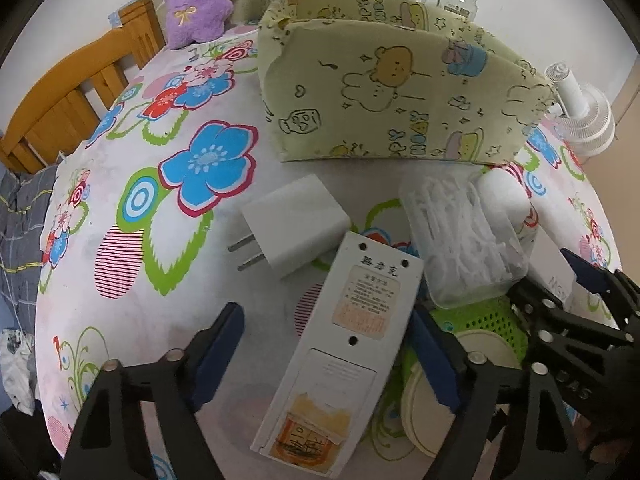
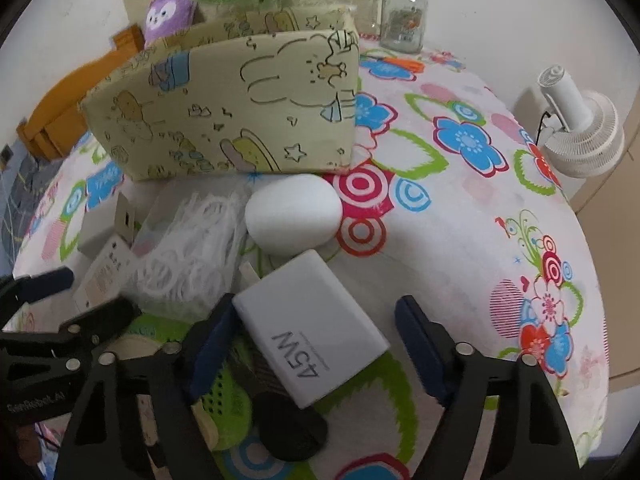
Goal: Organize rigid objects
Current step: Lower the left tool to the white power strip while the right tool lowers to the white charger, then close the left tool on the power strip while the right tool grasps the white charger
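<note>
A long white plastic remote-like unit (image 1: 340,344) lay on the flower-printed cloth of the bench (image 1: 132,208), between the jaws of the left gripper (image 1: 326,360), which stood partly open around it, one pad near its edge, not visibly pressing. The right gripper (image 2: 316,348) straddled a white rectangular 45W charger (image 2: 310,330) likewise, its left pad touching or nearly so. Behind both stood the cream cartoon-print fabric box (image 1: 400,100). Risk: either jaw closing off-centre could skew its object into the clear tub of white floss picks (image 1: 460,240).

White 45W charger (image 2: 310,330) flat beside long white remote-like box (image 1: 340,360), label side up
</note>
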A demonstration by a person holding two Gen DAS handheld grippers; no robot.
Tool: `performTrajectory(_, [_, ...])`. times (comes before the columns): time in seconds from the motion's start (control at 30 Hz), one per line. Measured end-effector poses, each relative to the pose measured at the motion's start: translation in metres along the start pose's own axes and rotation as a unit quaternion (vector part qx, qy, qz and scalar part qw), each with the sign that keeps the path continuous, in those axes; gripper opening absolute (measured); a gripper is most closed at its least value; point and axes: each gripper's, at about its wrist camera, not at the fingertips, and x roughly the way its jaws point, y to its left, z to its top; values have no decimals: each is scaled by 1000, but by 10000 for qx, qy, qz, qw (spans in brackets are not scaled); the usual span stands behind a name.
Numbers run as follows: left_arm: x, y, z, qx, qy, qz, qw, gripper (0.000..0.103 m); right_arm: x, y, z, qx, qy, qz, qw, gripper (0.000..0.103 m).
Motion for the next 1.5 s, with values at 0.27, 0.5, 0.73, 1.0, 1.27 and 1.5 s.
performTrajectory(0.27, [-1,-15,-5,342,49,144,9993,52,0,8,-3,-94,-97,-192,9997,72])
performTrajectory(0.5, [-6,-25,-6,614,-16,239,9978,49,-1,5,-2,90,-25,-162,9998,71])
performTrajectory(0.73, [-18,-23,1,511,-83,-2,9987,47,-13,-1,1,263,-32,-211,9994,71])
performTrajectory(1.0, [-34,-22,12,412,-156,-136,9989,47,-37,-3,13,257,-223,-225,9992,71])
performTrajectory(1.27, [-54,-26,22,377,-374,-62,9986,46,-57,-6,30,193,-476,-217,9984,71])
performTrajectory(1.5, [-73,-27,26,279,-514,-14,9983,46,-75,-5,38,102,-564,-131,9983,71])
